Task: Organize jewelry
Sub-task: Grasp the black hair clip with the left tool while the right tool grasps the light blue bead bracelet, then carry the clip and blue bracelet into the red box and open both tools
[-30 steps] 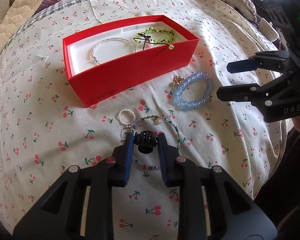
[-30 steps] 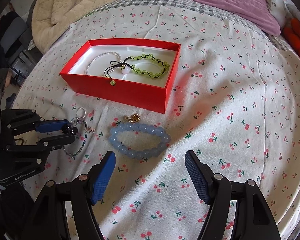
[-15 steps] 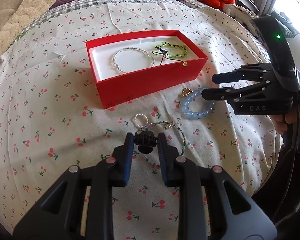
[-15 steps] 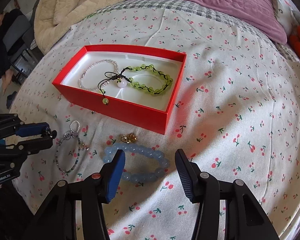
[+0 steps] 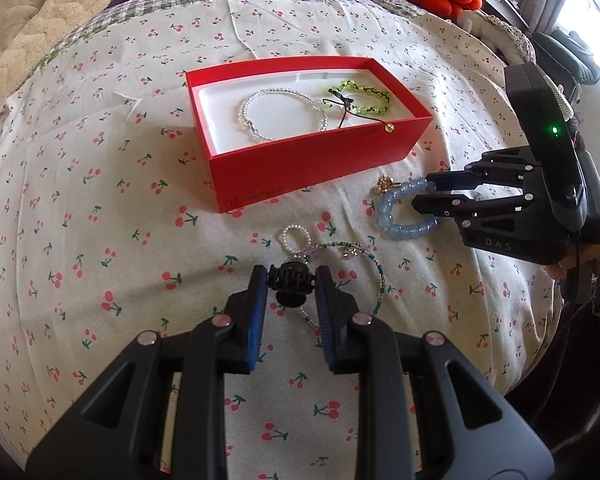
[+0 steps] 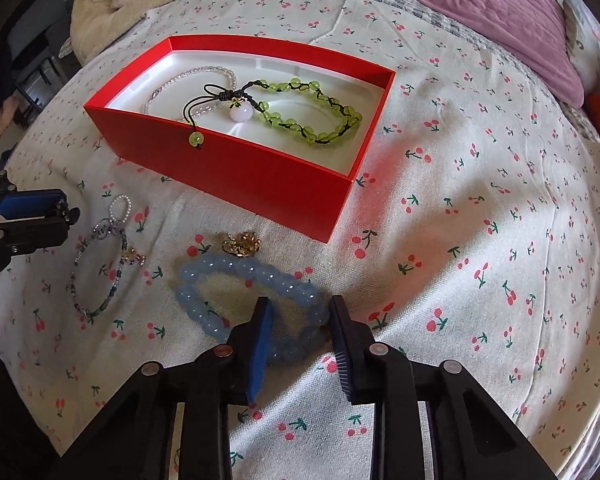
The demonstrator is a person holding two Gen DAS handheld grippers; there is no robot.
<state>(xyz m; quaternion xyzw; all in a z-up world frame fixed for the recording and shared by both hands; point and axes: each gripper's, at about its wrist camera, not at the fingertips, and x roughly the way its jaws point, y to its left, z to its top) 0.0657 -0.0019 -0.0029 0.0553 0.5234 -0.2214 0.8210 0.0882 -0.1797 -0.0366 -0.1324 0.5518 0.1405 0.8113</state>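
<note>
Right wrist: right gripper (image 6: 298, 316) closing round blue bead bracelet (image 6: 236, 268); left gripper (image 5: 291, 280) pinching black clip (image 5: 291, 278).

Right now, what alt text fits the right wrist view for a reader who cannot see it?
The right gripper is closing around a pale blue round-bead bracelet lying on a cherry-print cotton bedsheet. Behind it, an open red cardboard box holds a green bead bracelet and a clear bead bracelet. At far left, the left gripper grips a small black hair claw.
</note>
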